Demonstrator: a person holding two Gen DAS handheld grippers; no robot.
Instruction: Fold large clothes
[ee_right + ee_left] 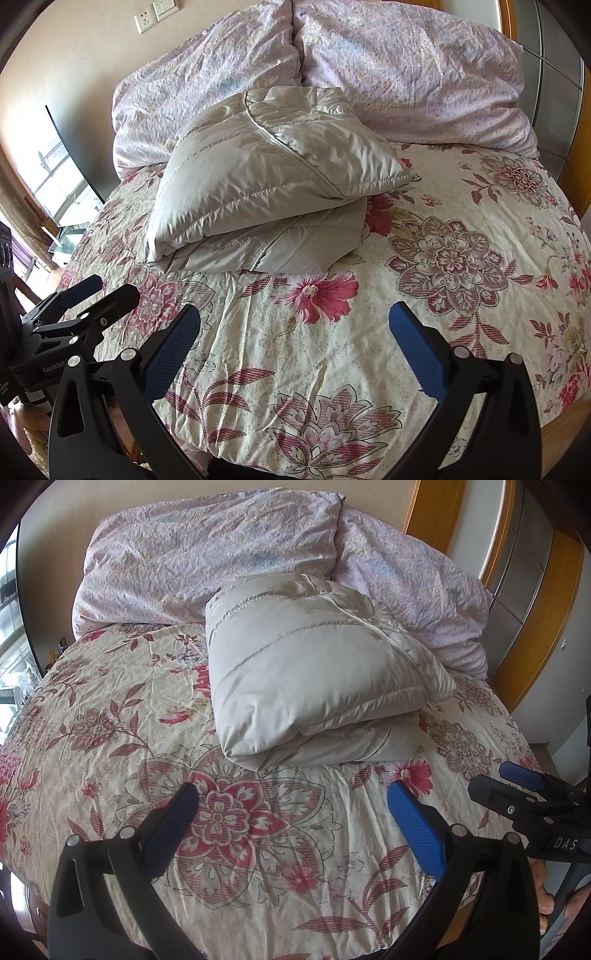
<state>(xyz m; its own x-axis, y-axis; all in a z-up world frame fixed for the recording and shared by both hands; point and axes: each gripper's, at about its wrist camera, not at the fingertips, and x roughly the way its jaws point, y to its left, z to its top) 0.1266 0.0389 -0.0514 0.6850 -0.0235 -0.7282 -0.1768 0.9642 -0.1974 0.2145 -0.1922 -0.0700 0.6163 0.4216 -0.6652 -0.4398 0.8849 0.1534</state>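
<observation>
Tongs first: the left gripper (291, 805) stands with its blue-padded fingers spread wide and nothing between them, hovering over the flowered bedspread (110, 738). The right gripper (295, 325) is the same, jaws wide apart and empty. Each shows in the other's camera: the right one at the far right edge of the left view, the left one at the far left edge of the right view, so the two sit side by side and close together at the near end of the bed.

Straight ahead of both, apart from the fingertips with a band of bare bedspread between, lies the grey padded jacket (314, 664). It is doubled over into a thick, compact bundle, one layer stacked on another, with a rounded fold facing the tongs. From the right gripper's side the upper layer sits slightly askew on the lower one, one corner jutting out to the right.

Beyond the bundle, two lilac pillows (369, 62) lean against the wall, and the jacket's far edge rests against or just beside them; which one cannot be told.

Judging by this, the folding looks finished or very nearly so: no sleeve or hem trails loose. What may remain is squaring the skewed top layer, or nothing more.
</observation>
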